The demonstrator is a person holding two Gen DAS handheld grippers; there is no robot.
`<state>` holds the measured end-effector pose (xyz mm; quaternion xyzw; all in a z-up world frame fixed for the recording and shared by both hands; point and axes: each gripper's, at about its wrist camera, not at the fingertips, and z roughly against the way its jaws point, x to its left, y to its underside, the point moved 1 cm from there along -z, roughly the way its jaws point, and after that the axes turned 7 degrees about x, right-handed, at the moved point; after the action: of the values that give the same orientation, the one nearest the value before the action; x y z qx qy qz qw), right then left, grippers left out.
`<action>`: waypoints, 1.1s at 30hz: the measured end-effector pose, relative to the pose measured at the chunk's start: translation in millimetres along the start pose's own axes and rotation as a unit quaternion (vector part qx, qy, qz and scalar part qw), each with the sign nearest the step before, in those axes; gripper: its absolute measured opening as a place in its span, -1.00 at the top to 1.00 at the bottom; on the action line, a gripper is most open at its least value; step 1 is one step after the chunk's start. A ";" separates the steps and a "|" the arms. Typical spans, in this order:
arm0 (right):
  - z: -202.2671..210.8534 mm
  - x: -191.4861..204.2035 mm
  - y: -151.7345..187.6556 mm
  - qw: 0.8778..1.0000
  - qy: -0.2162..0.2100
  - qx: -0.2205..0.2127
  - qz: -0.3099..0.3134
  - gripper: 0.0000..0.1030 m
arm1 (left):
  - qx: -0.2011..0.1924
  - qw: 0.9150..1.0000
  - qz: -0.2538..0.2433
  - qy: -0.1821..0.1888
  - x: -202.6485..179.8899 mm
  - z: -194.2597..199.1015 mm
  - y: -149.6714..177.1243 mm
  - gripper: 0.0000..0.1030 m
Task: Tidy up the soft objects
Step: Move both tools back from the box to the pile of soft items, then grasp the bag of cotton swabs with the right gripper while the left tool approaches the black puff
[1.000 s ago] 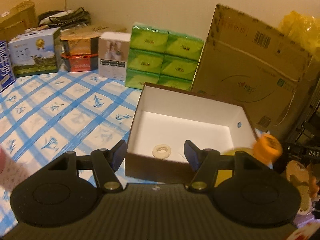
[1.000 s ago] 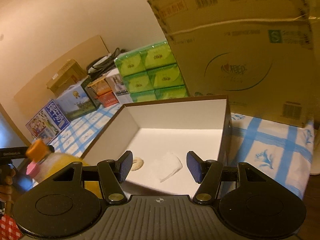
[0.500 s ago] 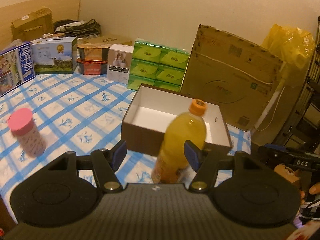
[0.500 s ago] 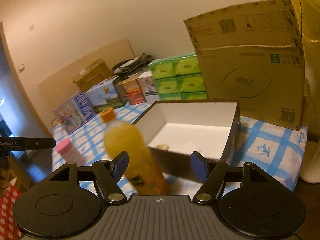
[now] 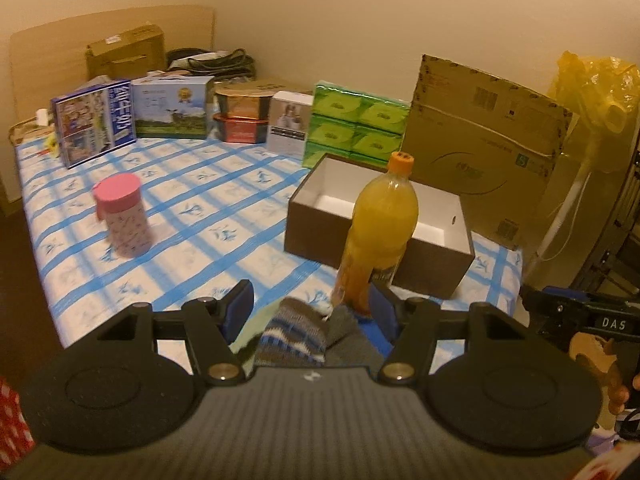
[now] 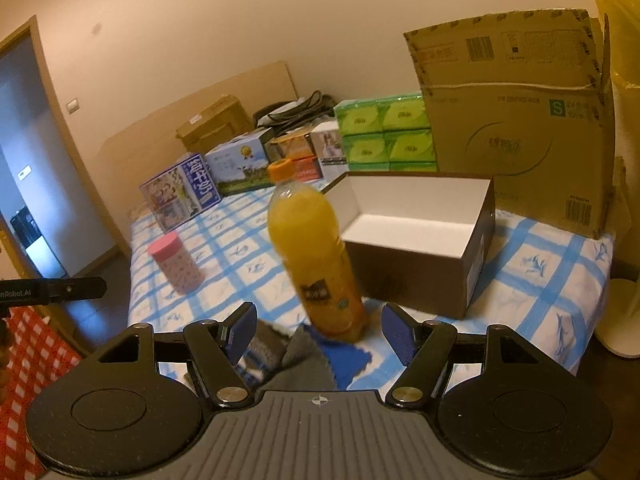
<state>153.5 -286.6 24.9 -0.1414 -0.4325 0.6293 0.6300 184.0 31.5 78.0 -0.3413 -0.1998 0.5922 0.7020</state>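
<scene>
Below, both my left gripper (image 5: 310, 306) and right gripper (image 6: 316, 326) hang with jaws apart over socks (image 5: 294, 336) beside the juice bottle (image 6: 316, 256) and box (image 6: 420, 240).

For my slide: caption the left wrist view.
Open left hand-held gripper above socks, near juice bottle and box.

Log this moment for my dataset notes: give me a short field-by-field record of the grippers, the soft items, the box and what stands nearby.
left gripper: open, over the soft pile, holding nothing
right gripper: open, holding nothing
soft items: striped knit piece, grey cloth, blue cloth, all at the table's near edge
box: open, white inside, contents not visible
orange juice bottle: upright, in front of the box
pink-lidded cup: upright, left of the box
tablecloth: blue checked
</scene>
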 end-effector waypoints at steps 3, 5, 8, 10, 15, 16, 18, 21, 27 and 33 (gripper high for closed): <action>2.9 4.1 10.0 1.000 -0.006 0.005 0.002 -0.34 | -0.005 1.000 0.002 -0.014 -2.7 10.0 16.1 -0.17; 3.7 6.8 15.7 1.000 -0.012 0.010 0.003 -0.34 | -0.005 1.000 0.005 -0.022 -4.5 14.7 26.3 -0.17; 5.2 10.6 23.4 1.000 -0.015 0.014 0.007 -0.34 | 0.000 1.000 0.011 -0.029 -6.5 19.7 40.3 -0.17; 5.7 13.1 27.2 1.000 -0.016 0.017 0.011 -0.34 | 0.004 0.999 0.011 -0.033 -7.9 21.7 48.8 -0.17; 7.8 20.2 39.0 0.999 -0.015 0.021 0.027 -0.34 | 0.007 0.998 0.004 -0.057 -11.8 24.6 68.0 -0.17; 8.1 21.3 41.3 0.999 -0.013 0.021 0.031 -0.34 | 0.008 0.998 0.003 -0.060 -12.8 25.1 71.8 -0.17; 7.3 23.9 46.6 0.999 -0.012 0.026 0.038 -0.34 | 0.010 0.998 0.003 -0.061 -12.1 25.9 78.9 -0.17; 3.4 26.7 55.1 0.998 -0.011 0.035 0.045 -0.34 | 0.012 0.997 0.002 -0.071 -11.1 26.8 90.5 -0.18; -13.7 33.7 70.7 0.996 -0.019 0.055 0.067 -0.34 | 0.029 0.996 0.004 -0.085 -3.3 18.6 110.9 -0.18; -45.0 37.3 82.2 0.992 -0.030 0.090 0.080 -0.34 | 0.052 0.994 0.015 -0.094 8.9 -5.7 122.9 -0.17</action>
<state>124.8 -222.2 -47.2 -0.0993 -0.3803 0.7182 0.5741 104.3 46.7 -14.9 -0.2496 -0.2287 0.6417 0.6881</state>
